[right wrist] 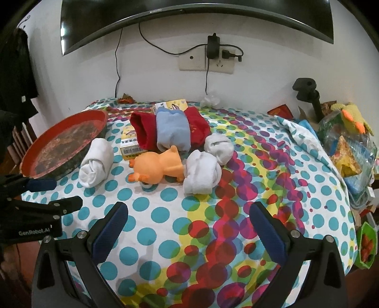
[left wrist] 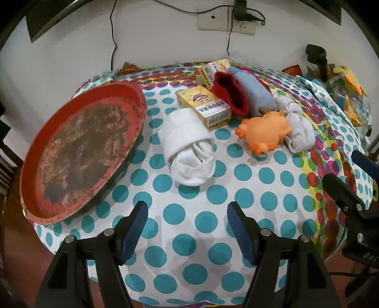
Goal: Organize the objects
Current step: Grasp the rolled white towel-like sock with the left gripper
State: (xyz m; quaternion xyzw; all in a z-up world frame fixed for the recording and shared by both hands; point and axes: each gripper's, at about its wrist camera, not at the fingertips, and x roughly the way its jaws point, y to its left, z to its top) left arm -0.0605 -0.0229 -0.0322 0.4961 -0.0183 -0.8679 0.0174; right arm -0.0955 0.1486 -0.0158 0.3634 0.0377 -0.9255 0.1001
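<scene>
While the left gripper [left wrist: 187, 225] and right gripper [right wrist: 188, 227] are hovering with jaws spread and holding nothing, we are seeing bare dotted tablecloth [left wrist: 189, 213] between them and the pile. The red tray [left wrist: 78, 151] is overhanging the table's left edge; the white sock roll [left wrist: 187, 151] is lying just beside it. Only the right view is showing us the monitor [right wrist: 189, 14] above.

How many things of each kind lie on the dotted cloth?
White sock rolls: 3
Red socks: 1
Blue socks: 1
Yellow boxes: 2
Orange toys: 1
Red trays: 1
Total: 9
</scene>
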